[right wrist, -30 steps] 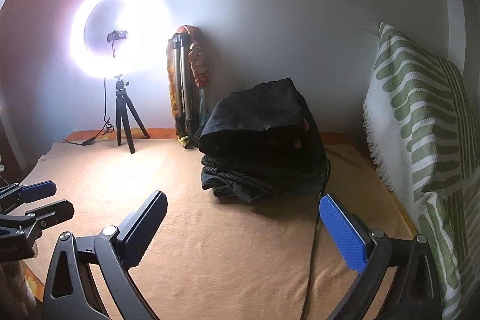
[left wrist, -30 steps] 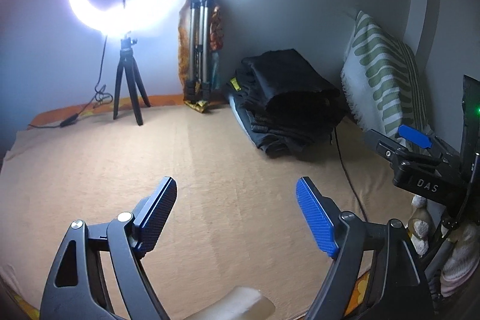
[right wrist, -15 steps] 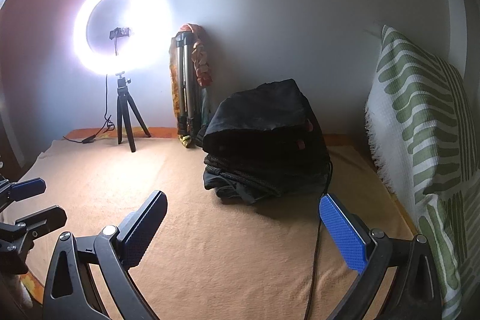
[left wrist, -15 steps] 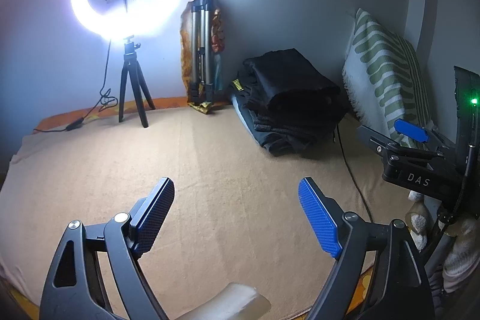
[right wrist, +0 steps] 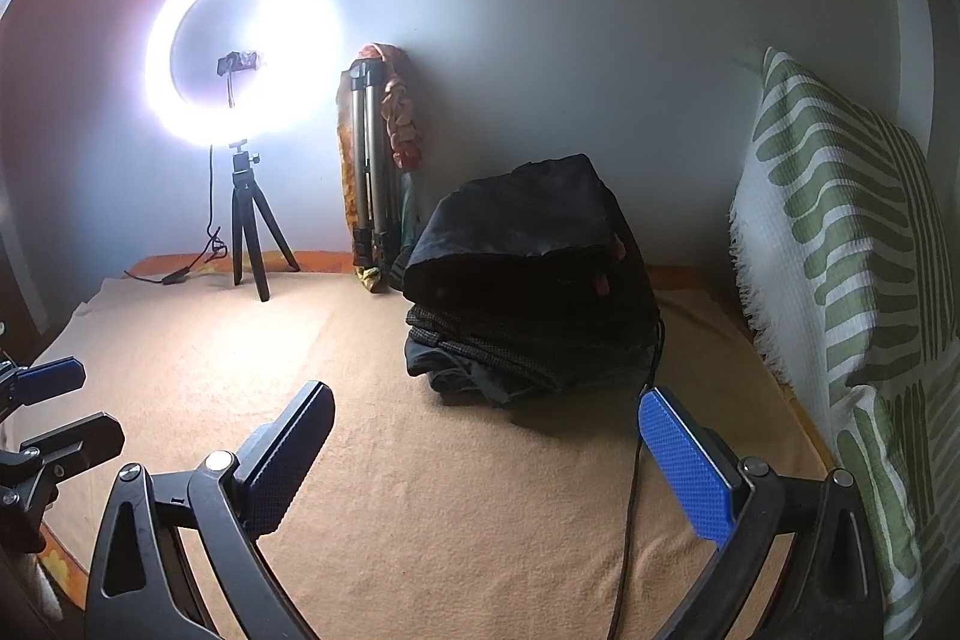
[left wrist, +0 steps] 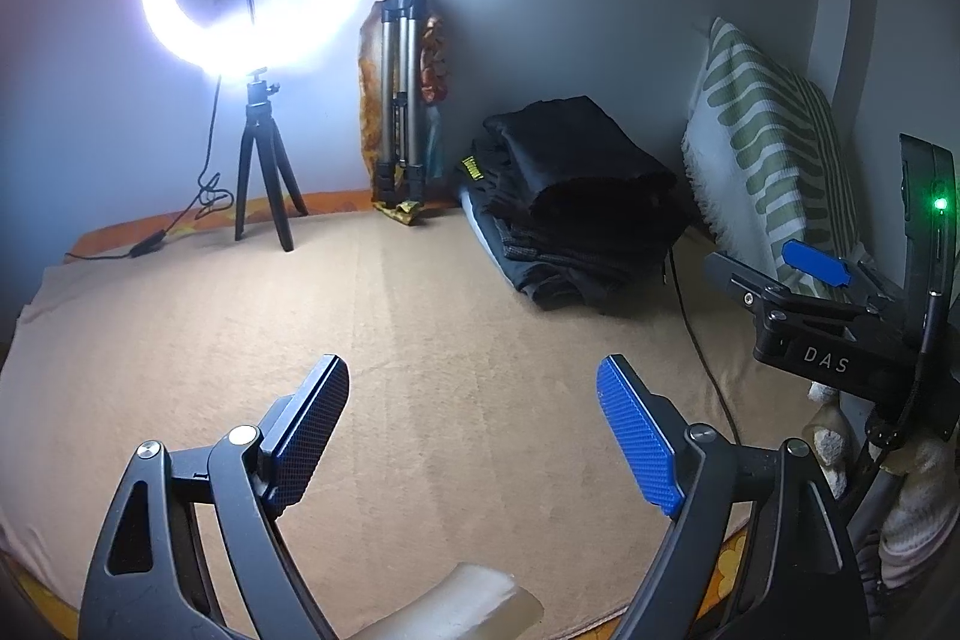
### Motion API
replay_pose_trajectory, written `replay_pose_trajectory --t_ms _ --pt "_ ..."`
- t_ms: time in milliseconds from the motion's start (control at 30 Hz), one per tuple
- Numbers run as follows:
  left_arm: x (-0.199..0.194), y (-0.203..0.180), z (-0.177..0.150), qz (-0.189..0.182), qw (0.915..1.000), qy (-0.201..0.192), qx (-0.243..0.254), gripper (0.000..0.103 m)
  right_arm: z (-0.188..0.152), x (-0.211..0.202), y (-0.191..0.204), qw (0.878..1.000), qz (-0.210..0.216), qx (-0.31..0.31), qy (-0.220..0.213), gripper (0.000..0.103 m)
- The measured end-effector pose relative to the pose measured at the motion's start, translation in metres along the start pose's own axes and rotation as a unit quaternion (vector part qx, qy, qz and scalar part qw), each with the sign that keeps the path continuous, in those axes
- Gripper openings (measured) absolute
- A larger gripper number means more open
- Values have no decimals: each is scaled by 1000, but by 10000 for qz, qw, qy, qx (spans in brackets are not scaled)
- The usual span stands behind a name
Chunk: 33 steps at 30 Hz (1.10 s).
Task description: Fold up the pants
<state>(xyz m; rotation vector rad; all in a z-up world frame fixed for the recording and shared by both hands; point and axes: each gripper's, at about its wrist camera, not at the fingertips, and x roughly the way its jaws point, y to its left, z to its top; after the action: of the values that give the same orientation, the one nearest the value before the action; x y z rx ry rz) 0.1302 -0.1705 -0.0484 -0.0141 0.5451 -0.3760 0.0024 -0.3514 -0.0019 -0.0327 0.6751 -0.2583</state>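
Both your grippers — left gripper [left wrist: 471, 415] and right gripper [right wrist: 483, 439] — are spread wide, holding nothing. The pants [right wrist: 528, 280] sit stacked on the bed [right wrist: 420, 490], well apart from both.

Both grippers look the same: black curved arms, silver screws at the pivots, blue textured pads [left wrist: 639, 445] inside the jaws. Right gripper [left wrist: 807, 280] says "DAS", plus a green LED behind, I think.
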Motion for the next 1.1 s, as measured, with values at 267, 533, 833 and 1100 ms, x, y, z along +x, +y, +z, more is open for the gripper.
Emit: replay_pose_trajectory --t_ms 267,533,833,1100 --pt "0 -2 0 -16 10000 11 9 85 -1 1 1 10000 9 -1 -1 103" --pt "-1 -3 0 -10 10000 14 13 85 -2 0 5 10000 27 5 -2 103" --pt "-2 -2 -1 -5 10000 1 0 85 -2 -1 8 10000 65 17 11 103" --pt "-1 -2 -1 77 10000 -4 9 85 -2 -1 8 10000 63 16 12 103"
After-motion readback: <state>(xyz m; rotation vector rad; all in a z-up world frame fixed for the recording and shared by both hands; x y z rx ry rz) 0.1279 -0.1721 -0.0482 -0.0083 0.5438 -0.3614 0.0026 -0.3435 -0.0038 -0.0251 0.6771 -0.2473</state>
